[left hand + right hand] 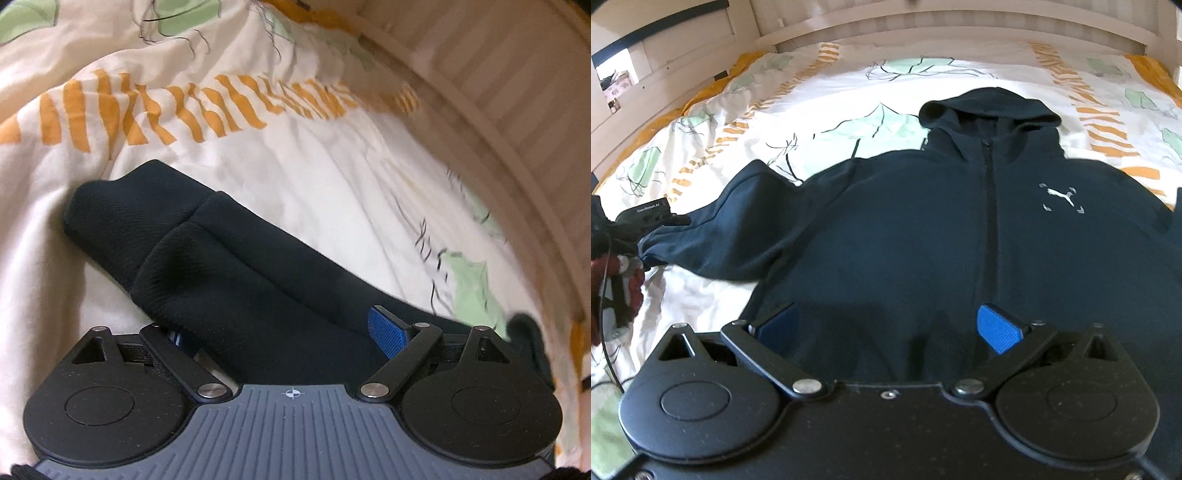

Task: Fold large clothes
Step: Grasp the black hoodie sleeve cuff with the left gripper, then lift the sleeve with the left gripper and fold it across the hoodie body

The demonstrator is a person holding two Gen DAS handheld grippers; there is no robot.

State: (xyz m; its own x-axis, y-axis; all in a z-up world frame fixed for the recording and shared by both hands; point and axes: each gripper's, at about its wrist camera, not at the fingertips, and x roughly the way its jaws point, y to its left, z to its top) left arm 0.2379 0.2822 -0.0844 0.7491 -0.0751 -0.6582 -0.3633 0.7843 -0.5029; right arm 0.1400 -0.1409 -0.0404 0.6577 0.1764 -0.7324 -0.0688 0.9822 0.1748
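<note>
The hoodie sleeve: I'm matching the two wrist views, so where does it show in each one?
Left wrist view: the sleeve runs from centre-left down between the left claw fingers.
Right wrist view: the sleeve stretches left from the hoodie toward the left claw at the left edge.
Shared landmark: the orange-striped bedspread.

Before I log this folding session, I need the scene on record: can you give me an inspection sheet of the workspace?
Surface: bedspread, white with orange and green print, wrinkled.
Job's things: dark hoodie face up, zipped, hood at far end; sleeve stretched sideways.
Clutter: nothing seen.
Grippers: left gripper around the sleeve end, jaws apart; right gripper open over the hem.
Cables: black cable beside the left gripper.
Surroundings: pale bed frame.
</note>
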